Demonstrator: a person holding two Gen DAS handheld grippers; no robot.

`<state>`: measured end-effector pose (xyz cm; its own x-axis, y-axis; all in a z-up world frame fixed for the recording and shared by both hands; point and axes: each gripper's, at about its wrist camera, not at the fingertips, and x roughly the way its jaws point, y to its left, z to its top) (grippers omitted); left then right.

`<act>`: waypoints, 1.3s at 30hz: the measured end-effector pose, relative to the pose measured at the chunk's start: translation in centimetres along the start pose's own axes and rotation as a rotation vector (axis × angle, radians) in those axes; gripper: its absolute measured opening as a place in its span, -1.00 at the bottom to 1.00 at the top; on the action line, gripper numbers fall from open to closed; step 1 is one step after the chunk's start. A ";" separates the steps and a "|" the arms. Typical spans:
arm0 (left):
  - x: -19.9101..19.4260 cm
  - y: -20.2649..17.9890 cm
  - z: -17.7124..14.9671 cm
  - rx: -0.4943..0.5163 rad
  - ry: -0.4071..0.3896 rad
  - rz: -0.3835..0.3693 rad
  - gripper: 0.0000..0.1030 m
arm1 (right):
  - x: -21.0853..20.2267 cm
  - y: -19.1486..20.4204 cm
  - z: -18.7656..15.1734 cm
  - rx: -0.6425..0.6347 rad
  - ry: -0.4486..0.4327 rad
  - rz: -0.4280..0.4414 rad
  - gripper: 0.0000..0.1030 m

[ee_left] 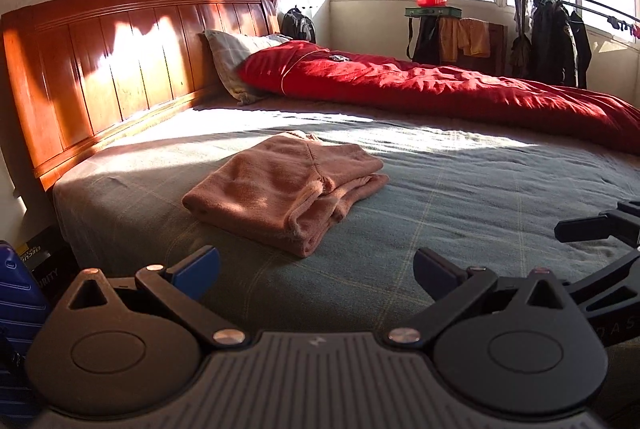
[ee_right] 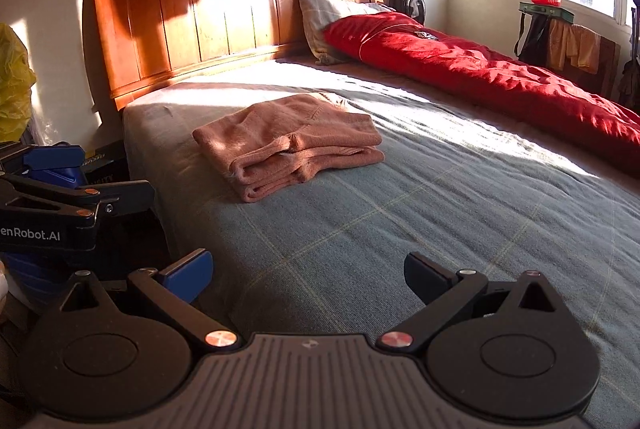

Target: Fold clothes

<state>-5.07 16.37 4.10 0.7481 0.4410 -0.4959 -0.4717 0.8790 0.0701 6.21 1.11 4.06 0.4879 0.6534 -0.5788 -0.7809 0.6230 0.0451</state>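
Bed, grey-green checked sheet, wooden headboard. On it: folded pink garment mid-sheet; pillow against headboard; red quilt along far side.

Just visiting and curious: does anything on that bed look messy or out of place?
Nothing stands out. The pink garment lies folded on the grey bedsheet, the red quilt along the far side. Both tools are open and empty.

— How many garments lie on the bed?
— One folded pink garment, at the frame's centre.
— Pillows and quilts?
— One pillow, one red quilt, upper right.
— Grippers?
— Two: the left gripper and the right gripper, each with two fingers.
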 end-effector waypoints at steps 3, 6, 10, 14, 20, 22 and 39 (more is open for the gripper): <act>-0.7 0.4 -0.8 -0.024 0.017 0.038 0.99 | -0.6 1.1 -0.8 0.025 -0.006 0.004 1.00; -1.1 0.9 -1.8 -0.048 0.052 0.038 0.99 | -0.8 2.2 -1.9 0.044 0.003 0.008 1.00; -2.2 1.2 -3.0 -0.048 0.074 0.055 0.99 | -0.9 3.9 -3.2 0.018 0.020 -0.019 1.00; -3.4 1.2 -3.8 -0.028 0.088 0.093 0.99 | -1.6 5.5 -3.8 -0.002 0.020 -0.027 1.00; -4.4 1.6 -5.0 -0.034 0.119 0.067 0.99 | -2.0 7.0 -5.0 -0.014 0.029 -0.057 1.00; -4.6 1.8 -4.9 -0.035 0.119 0.072 0.99 | -2.0 7.4 -5.2 -0.024 0.038 -0.059 1.00; -5.0 2.2 -4.9 -0.041 0.148 0.110 0.99 | -3.3 8.2 -5.0 -0.046 0.017 -0.040 1.00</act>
<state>-12.18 15.22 2.51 0.6152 0.4999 -0.6096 -0.5678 0.8174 0.0973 -3.77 1.95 2.26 0.5126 0.6205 -0.5935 -0.7780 0.6280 -0.0153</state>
